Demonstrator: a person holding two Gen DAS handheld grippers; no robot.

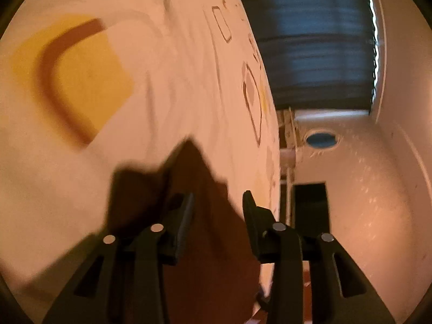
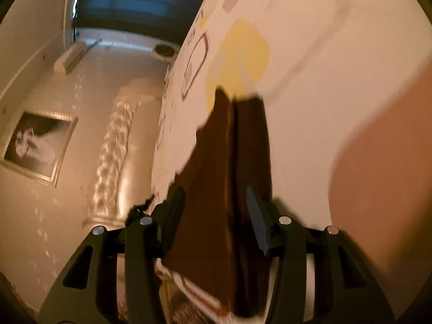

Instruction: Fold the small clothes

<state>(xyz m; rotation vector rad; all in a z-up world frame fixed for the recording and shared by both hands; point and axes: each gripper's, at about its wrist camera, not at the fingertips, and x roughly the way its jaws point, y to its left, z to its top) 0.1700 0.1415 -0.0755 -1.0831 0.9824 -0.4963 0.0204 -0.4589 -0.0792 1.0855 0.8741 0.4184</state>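
the brown garment lies on the patterned bedsheet, near the bed's edge, and in your right view it runs as a long dark wedge straight away from the tongs, its narrow end pointing toward the yellow patch on the sheet. a crease or fold line runs down its middle, along that same long axis. your right tongs straddle the near, wide end: the cloth sits between the two jaws, but both pads stand clear of it, so that grip is released. your left tongs are likewise parted, with brown cloth showing between and ahead of them and nothing pinched. both views are blurred, so which edge is hem or waist can't be told. judging from the framing, your right hand sits squarer to the garment's length, so the next fold likely turns on that axis.
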